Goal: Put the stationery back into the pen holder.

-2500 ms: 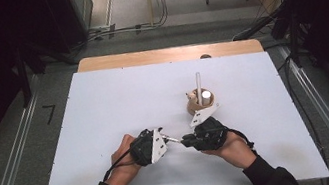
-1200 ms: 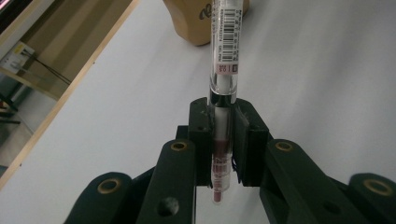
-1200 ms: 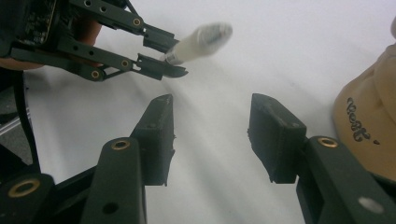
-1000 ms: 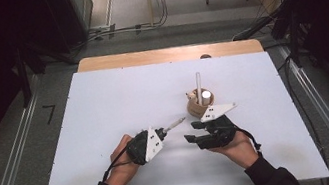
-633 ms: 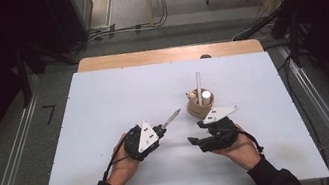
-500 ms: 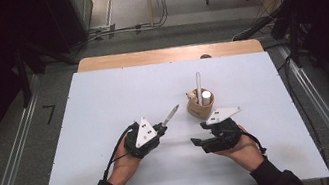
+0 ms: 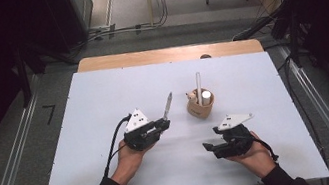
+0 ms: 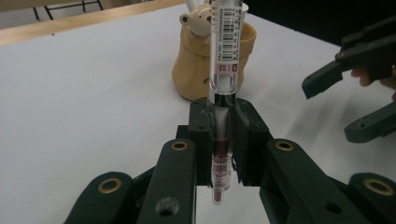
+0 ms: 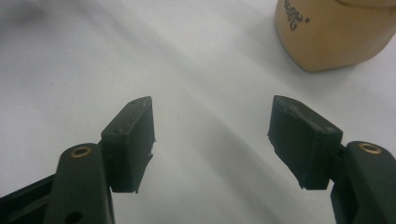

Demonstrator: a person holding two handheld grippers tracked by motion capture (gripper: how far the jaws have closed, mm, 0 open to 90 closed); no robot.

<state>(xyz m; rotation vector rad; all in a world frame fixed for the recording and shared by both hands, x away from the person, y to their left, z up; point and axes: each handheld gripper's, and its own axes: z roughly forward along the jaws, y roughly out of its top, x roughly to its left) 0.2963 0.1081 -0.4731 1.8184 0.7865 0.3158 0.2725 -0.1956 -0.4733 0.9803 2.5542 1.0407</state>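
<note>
Left gripper [image 8: 223, 144] pinches a labelled sample tube [image 8: 224, 84] between its jaws, held above the white table [image 7: 102, 98] beside the tan holder cup [image 7: 200, 104]. Right gripper [image 9: 212, 140] stands spread wide, empty, near the cup.

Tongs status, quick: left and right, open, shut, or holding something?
Left tongs: shut on the labelled pen, gripped near its lower end.
Right tongs: open, nothing between them, over the white table.

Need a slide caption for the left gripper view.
Left gripper clamps a barcoded sample tube before a tan cup.
</note>
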